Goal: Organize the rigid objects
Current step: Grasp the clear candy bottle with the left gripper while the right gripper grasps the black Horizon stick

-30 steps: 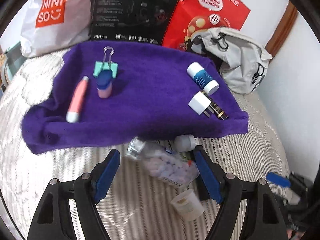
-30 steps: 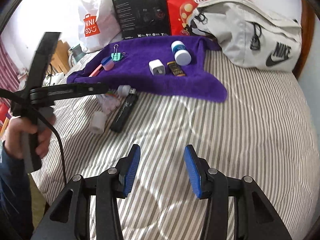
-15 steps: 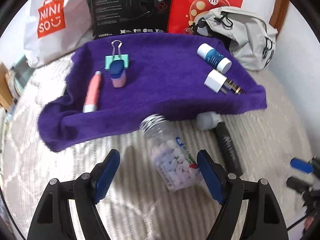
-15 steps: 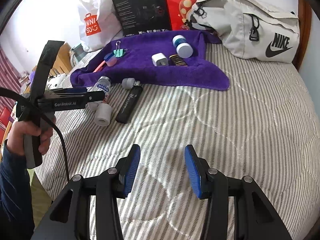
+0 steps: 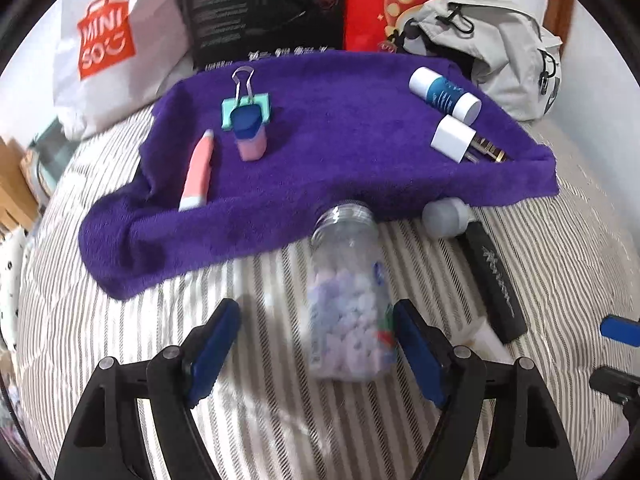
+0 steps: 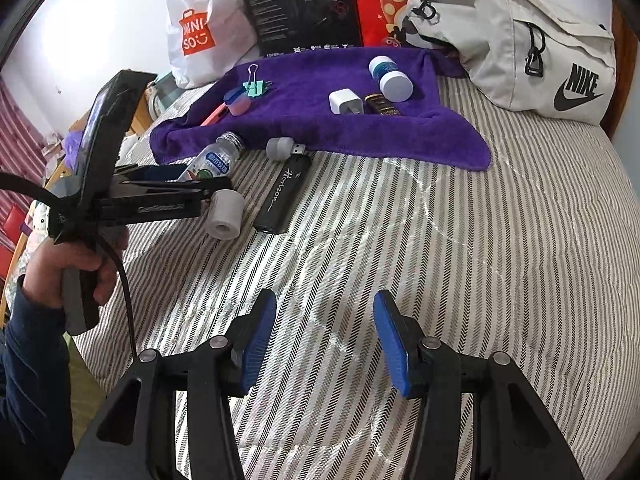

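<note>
A clear, uncapped pill bottle (image 5: 347, 300) full of white and pale blue tablets lies on the striped bed, its mouth toward the purple towel (image 5: 340, 152). My left gripper (image 5: 316, 346) is open and straddles the bottle's base, which lies closer to the right finger. The bottle's white cap (image 6: 226, 214) lies loose beside the left gripper (image 6: 192, 186) in the right wrist view. My right gripper (image 6: 324, 344) hovers open over bare bedding with nothing between its fingers.
On the towel are a pink pen (image 5: 198, 172), a pink tub with a blue lid (image 5: 250, 136), a teal binder clip (image 5: 244, 100), a blue-and-white bottle (image 5: 444, 94) and a white charger (image 5: 454, 142). A grey USB plug (image 6: 282, 148) and black bar (image 6: 284, 192) lie nearby. Bags line the back.
My left gripper has swung and moved in, so the pill bottle now lies lengthwise between its open fingers. The right gripper has barely shifted and stays open.
</note>
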Tool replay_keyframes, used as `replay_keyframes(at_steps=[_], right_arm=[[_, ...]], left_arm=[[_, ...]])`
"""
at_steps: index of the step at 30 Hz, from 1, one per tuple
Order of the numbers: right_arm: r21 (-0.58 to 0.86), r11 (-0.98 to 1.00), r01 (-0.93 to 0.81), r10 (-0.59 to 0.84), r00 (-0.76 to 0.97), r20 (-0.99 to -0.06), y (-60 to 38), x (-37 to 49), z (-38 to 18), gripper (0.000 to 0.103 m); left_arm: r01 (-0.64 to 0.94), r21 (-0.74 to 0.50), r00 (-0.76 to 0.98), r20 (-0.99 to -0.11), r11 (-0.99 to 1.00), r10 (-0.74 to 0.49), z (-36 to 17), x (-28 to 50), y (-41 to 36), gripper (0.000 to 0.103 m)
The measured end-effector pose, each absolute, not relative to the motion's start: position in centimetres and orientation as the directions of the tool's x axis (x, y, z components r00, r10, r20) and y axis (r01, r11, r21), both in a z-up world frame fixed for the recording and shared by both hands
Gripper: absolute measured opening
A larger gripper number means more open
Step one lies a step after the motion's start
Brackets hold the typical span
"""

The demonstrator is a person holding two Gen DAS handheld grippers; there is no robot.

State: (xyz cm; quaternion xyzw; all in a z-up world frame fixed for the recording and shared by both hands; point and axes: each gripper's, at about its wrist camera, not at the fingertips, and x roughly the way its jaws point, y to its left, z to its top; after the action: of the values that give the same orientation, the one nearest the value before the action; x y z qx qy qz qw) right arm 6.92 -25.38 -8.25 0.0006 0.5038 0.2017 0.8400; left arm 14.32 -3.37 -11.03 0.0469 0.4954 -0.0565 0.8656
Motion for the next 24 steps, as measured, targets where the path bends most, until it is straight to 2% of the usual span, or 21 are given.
replay_keyframes(at_steps=[3,4,5,8,11,14,24], right_arm=[[0.2,0.922,-0.331,0.33,0.406,-0.852,-25.4,7.0,-8.4,0.051],[0.199,0.923,-0.329,0.328,0.405,-0.853,-25.4,7.0,-8.4,0.051],[0.199,0.923,-0.328,0.328,0.406,-0.853,-25.4,7.0,-8.4,0.051],[0.205,0.926,-0.318,0.329,0.409,-0.851,-25.3,7.5,-8.5,0.051],[0.233,0.922,-0.308,0.35,0.413,-0.841,-24.7,8.8,-8.4,0.052],[0.267,0.915,-0.302,0.379,0.419,-0.825,-23.6,10.5,-8.1,0.054],[0.209,0.928,-0.309,0.325,0.393,-0.86,-19.4,15.7,-10.1,0.056]], left_arm=[[0.16,0.018,0.519,-0.852,0.987,-0.069,-11.1,14.4,-3.4,0.074],[0.175,0.015,0.528,-0.845,0.984,-0.081,-11.0,14.2,-3.4,0.066],[0.183,0.014,0.535,-0.84,0.983,-0.087,-10.9,14.0,-3.3,0.051],[0.207,0.008,0.536,-0.837,0.978,-0.106,-10.6,13.4,-3.3,0.039],[0.219,0.03,0.552,-0.828,0.975,-0.099,-10.6,13.2,-3.6,0.039],[0.224,0.001,0.553,-0.823,0.975,-0.126,-10.6,13.3,-3.2,0.039],[0.233,0.019,0.533,-0.839,0.972,-0.112,-10.5,12.2,-0.8,0.039]])
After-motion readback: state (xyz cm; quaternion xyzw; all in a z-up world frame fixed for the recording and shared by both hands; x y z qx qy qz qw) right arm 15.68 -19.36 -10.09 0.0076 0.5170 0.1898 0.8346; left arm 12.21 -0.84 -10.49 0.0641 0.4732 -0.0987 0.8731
